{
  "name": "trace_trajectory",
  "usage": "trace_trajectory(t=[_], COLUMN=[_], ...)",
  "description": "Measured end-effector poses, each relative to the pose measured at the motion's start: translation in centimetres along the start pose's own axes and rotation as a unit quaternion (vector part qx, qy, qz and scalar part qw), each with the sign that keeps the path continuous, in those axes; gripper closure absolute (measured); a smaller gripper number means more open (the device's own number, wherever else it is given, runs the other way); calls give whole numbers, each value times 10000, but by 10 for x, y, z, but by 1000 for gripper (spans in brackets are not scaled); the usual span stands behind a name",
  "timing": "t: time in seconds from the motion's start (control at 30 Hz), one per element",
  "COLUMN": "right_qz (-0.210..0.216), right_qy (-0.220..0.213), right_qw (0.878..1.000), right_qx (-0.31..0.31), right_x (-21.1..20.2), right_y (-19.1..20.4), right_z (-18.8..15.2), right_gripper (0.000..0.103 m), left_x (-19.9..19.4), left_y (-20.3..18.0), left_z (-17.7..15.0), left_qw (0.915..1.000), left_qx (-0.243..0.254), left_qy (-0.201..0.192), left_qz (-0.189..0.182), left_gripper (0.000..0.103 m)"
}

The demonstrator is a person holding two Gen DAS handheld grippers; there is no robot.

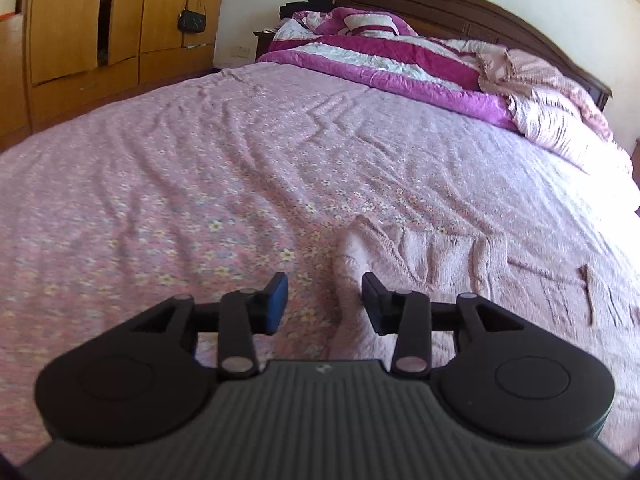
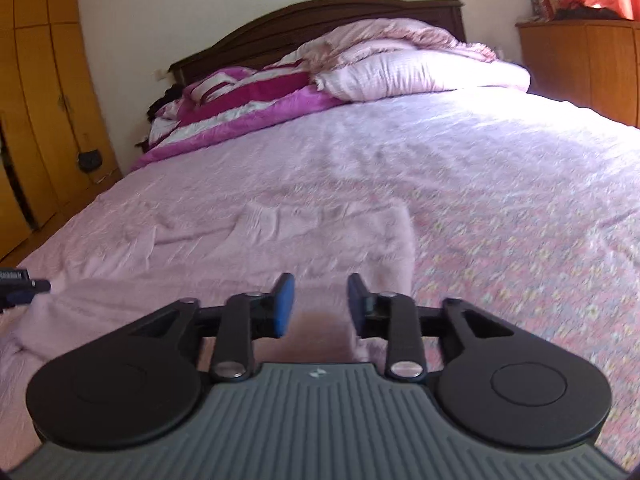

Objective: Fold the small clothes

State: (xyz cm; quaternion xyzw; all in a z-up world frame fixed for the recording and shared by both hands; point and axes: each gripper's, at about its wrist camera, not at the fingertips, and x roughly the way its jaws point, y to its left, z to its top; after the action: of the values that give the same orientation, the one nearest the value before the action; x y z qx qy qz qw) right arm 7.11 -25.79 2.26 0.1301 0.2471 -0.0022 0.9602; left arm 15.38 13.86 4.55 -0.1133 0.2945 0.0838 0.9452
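Black fingers with blue pads frame both our views, and on each gripper the jaws stand apart with nothing pinched between them. Our left gripper [image 1: 324,304] hovers over the left edge of the pale pink garment [image 1: 440,272], which lies flat on the flowered bedsheet [image 1: 200,184]. Our right gripper [image 2: 320,306] hangs above the same fuzzy cloth near its right side, and the tip of the other tool shows at the left border of that view. Beyond the garment the sheet runs wrinkled toward a striped magenta quilt [image 1: 360,56], a pink pillow [image 2: 420,72] and the dark headboard [image 1: 460,8], with 1 wooden wardrobe [image 1: 100,20] at left.
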Motion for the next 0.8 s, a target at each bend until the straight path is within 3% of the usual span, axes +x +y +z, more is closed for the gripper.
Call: trace_trajectory(t=[0.2,0.37,0.5,0.8], right_qz=[239,456,564,776], right_qy=[-136,-208,-252,-227], right_qw=[9994,9985,9980,9964], right_qx=[206,228,93,-239], right_x=[-35,-76,-105,-164], right_y=[6,18,32,56], right_z=[-1,-2,-8,-25], right_gripper=[43,36,32,29], left_x=[-34,-67,-95,-158], left_y=[2,-1,-10,-14], left_z=[-1,-9,-19,-44], left_qw=[9983,9960,9921,9879], left_qx=[577,863,1221,1460], left_qy=[108,194,205,154], left_qz=[34,-144,-218,-508], left_gripper=[57,39,38,36])
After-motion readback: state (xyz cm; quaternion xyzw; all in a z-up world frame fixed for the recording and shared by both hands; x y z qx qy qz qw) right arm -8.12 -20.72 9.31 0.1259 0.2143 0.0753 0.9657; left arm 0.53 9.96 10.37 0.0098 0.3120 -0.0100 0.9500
